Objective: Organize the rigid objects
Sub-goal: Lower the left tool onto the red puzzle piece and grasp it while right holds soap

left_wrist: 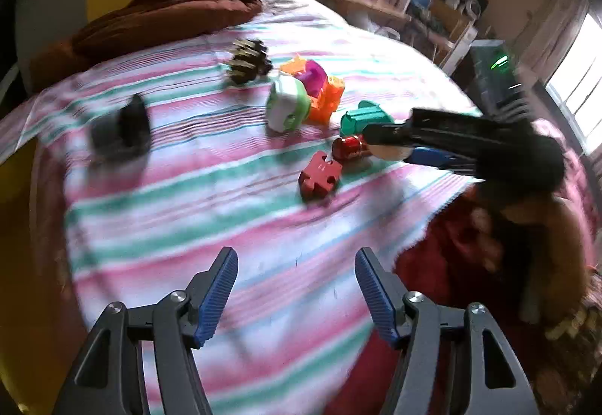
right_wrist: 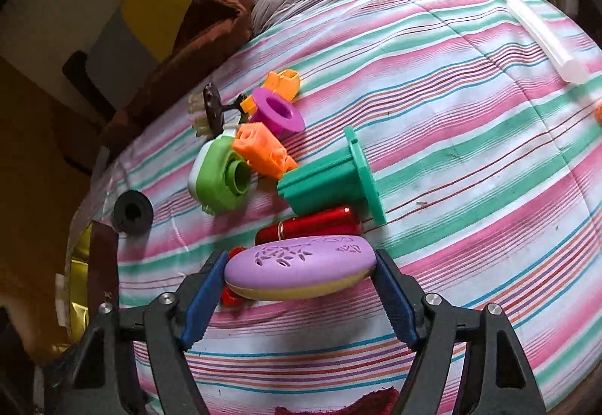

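My right gripper is shut on a purple oval case with a yellow underside, holding it by its two ends just above the striped bedspread. Beyond it lie a red cylinder, a teal flanged piece, a green-and-white piece, an orange block and a magenta flanged ring. A red puzzle piece lies nearest to my left gripper, which hangs open and empty over the bedspread. The right gripper reaches in from the right in the blurred left wrist view.
A black roll sits near the bed's left edge and a brown hair clip behind the pile. A translucent stick lies far right. A brown blanket is heaped at the head, and a cluttered desk stands beyond.
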